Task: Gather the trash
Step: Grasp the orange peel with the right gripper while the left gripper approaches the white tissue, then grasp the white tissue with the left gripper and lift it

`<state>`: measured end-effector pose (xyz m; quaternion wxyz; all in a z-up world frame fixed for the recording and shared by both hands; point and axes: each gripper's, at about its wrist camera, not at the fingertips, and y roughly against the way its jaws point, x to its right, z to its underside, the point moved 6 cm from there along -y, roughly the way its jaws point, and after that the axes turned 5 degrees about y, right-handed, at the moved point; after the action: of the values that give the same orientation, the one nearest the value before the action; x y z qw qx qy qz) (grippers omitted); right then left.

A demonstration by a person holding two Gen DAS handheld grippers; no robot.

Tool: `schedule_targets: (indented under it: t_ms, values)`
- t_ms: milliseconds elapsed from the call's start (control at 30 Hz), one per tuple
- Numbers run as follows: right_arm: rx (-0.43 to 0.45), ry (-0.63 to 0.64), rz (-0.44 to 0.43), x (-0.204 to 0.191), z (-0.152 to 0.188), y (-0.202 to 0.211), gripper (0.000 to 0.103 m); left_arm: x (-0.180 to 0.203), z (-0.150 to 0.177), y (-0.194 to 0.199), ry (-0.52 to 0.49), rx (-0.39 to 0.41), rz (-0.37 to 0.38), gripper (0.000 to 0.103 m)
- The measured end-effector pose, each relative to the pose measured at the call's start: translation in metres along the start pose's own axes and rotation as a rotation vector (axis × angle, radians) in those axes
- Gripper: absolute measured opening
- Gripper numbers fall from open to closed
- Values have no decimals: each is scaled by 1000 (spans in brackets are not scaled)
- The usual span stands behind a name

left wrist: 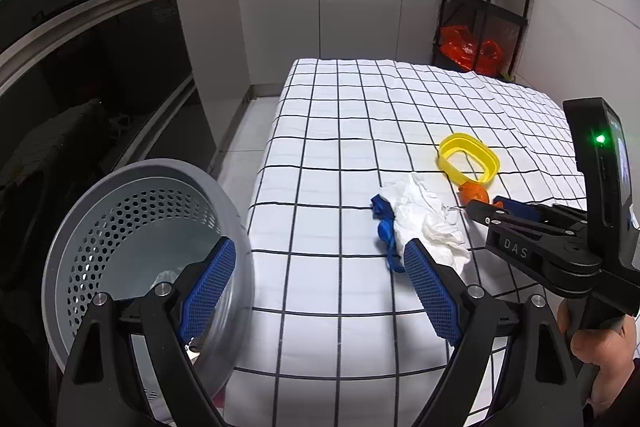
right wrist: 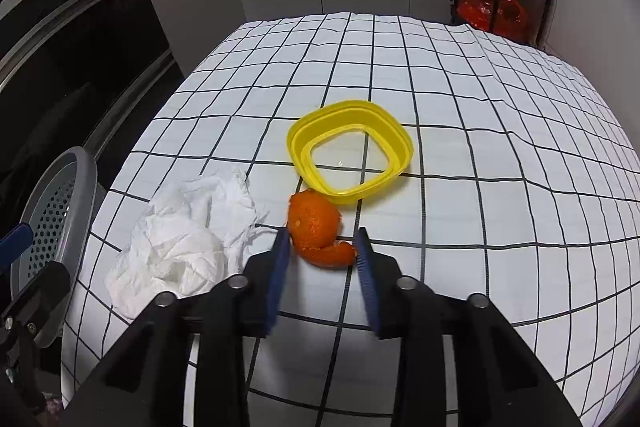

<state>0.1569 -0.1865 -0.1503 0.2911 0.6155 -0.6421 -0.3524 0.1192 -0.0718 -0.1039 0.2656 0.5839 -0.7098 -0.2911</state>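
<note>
Orange peel (right wrist: pixel 318 231) lies between the narrowed right tongs (right wrist: pixel 321 247), pads touching it; left tongs (left wrist: pixel 316 279) gape wide.

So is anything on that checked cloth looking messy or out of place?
Yes: an orange peel, a crumpled white tissue and a blue scrap lie loose beside the yellow ring. The bin sits tilted at the table's edge.

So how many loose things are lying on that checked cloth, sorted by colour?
White: 1, the crumpled tissue
Orange: 1, the orange peel, between the right gripper pads
Yellow: 1, the yellow ring-shaped lid
Blue: 1, the blue scrap, showing only in the left wrist view
Total: 4
</note>
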Motion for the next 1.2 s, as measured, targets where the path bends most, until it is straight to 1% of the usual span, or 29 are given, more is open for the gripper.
schedule_targets:
  t_ms: [33, 67, 233, 467, 633, 833, 1000, 1067, 1100, 1133, 1167, 1200]
  values:
    - [2, -1, -5, 0, 0, 1, 25, 1, 0, 0, 0, 1, 5, 84]
    - [4, 1, -8, -1, 0, 3, 24, 2, 1, 0, -1, 2, 9, 84]
    - [19, -9, -17, 2, 1, 14, 22, 12, 2, 0, -8, 1, 31, 84]
    - [55, -81, -33, 18, 3, 41, 22, 31, 5, -4, -40, -2, 58, 85]
    - [66, -138, -68, 29, 4, 54, 22, 47, 7, -13, -62, -4, 52, 86]
    - [60, -146, -66, 32, 3, 53, 22, 57, 6, -30, -48, -21, 31, 86]
    - [75, -155, -67, 36, 0, 58, 22, 64, 10, -42, -55, -37, 7, 86]
    - [79, -157, -69, 38, 0, 60, 22, 68, 10, -46, -64, -39, 3, 79]
    - [79, -157, -71, 38, 0, 60, 22, 69, 11, -48, -67, -47, 6, 69]
    - [79, -158, -71, 39, 0, 60, 22, 71, 12, -50, -69, -60, 9, 61]
    - [77, -157, -71, 39, 1, 60, 22, 71, 13, -52, -69, -68, 11, 57]
    - [76, -157, -71, 40, 1, 60, 22, 71, 14, -52, -68, -71, 13, 50]
